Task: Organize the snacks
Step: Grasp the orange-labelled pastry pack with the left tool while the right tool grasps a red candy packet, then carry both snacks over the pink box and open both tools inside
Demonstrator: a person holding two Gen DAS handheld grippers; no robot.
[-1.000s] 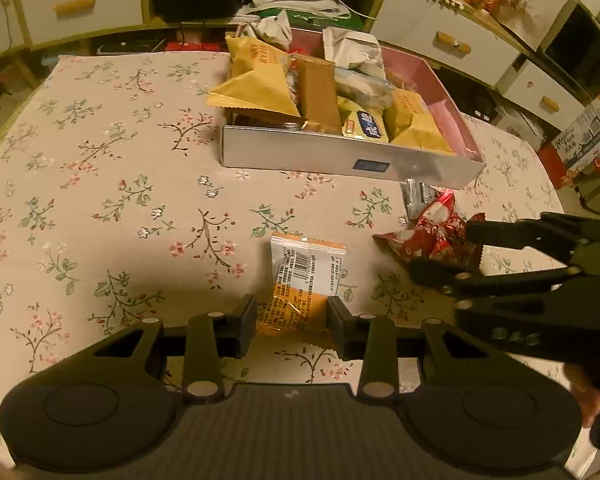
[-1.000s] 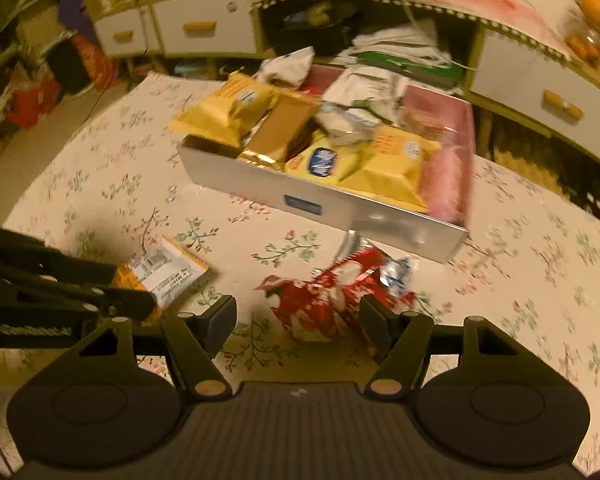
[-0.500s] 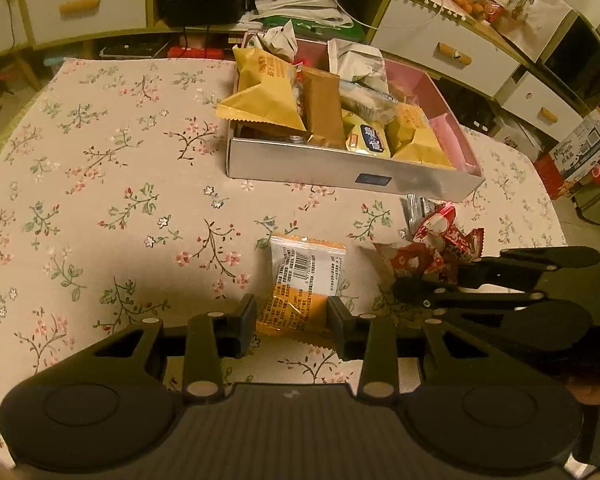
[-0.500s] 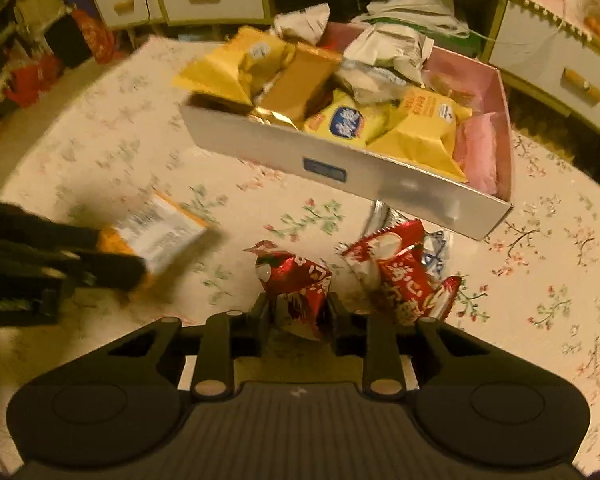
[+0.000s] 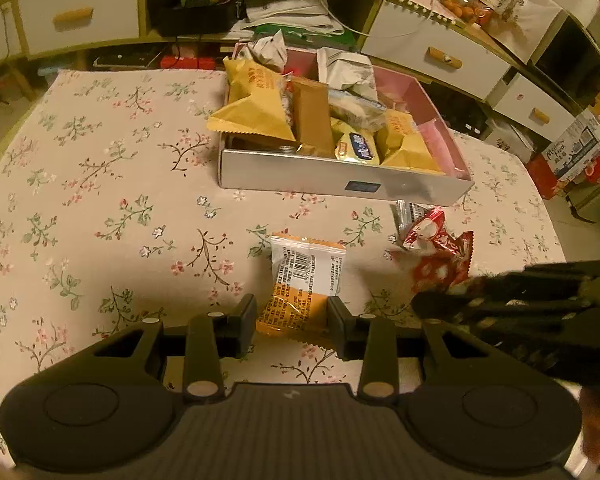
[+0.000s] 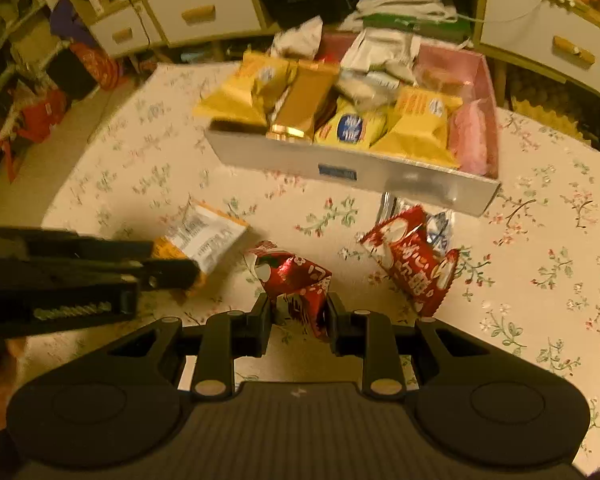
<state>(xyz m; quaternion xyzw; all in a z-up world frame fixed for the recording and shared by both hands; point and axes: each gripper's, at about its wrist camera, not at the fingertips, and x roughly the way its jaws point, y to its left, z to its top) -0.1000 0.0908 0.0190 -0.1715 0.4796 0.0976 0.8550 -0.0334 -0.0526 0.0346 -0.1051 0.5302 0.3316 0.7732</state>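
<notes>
1. The left gripper (image 5: 292, 320) pinches a flat orange-and-white foil snack packet (image 5: 305, 280), barcode up, on the floral tablecloth (image 5: 100, 208).
2. The right gripper (image 6: 298, 316) pinches a crumpled red foil snack packet (image 6: 296, 276), near the silver snack-filled box (image 6: 340, 168).

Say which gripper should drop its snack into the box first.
Probably the right. The right gripper is clamped on a red packet that looks lifted off the cloth. The left gripper straddles the orange packet, lying flat. The box sits ahead.
</notes>
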